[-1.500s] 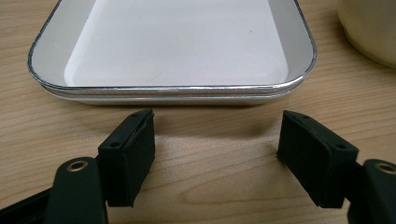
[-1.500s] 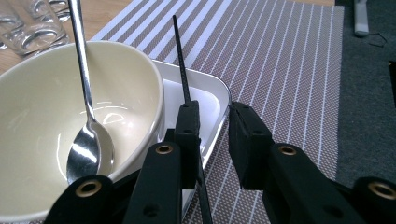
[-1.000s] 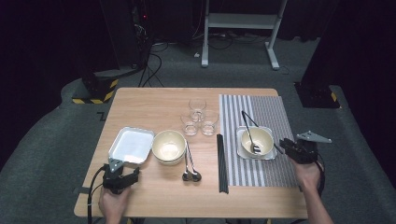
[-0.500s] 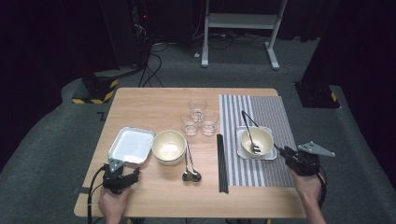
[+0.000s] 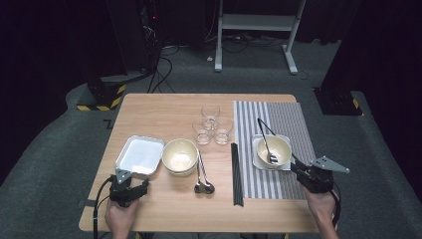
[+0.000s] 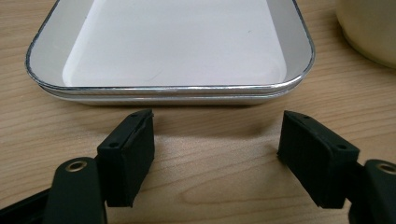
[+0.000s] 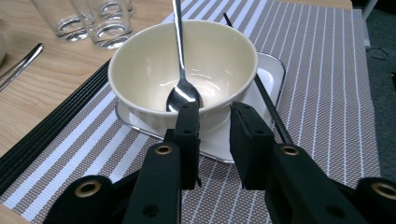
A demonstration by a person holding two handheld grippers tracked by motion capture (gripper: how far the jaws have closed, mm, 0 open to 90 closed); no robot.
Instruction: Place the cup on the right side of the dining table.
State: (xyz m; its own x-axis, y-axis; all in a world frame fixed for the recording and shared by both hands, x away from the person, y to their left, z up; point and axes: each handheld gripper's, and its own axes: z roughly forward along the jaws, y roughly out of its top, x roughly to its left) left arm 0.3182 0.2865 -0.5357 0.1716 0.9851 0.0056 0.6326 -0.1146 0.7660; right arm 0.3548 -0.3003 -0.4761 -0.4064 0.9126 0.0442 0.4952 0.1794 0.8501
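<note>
1. Two grippers are seen at the near edge of the table (image 5: 149, 107). The left gripper (image 6: 217, 149) is held with its jaws wide apart and nothing between them, low over the wood just in front of the empty white tray (image 6: 182, 88), which is not touched.

2. The right gripper (image 7: 215, 126) is held with its jaws narrow but not closed, with only a slim gap and nothing clamped in it. It is aimed at the near side of the cream bowl (image 7: 140, 70), which sits on a small square plate (image 7: 273, 70) on the striped mat (image 7: 327, 93), with a spoon (image 7: 180, 60) lying inside it.

3. If the bowl is approached with so slim a gap, its rim may be struck rather than straddled, and the bowl may be pushed across the plate (nothing holds it down).

4. The spoon handle leans over the far rim; a knock could tip it out onto the mat.

5. A thin black rod (image 7: 271, 112) lies just beside the plate on the right, and may be caught by the right jaw.

6. Three glasses (image 5: 211, 127) stand near, and could be toppled by a wide sweep.

7. The tray may be shoved toward the second bowl (image 5: 180, 157) beside it if the left gripper is pushed forward.
</note>
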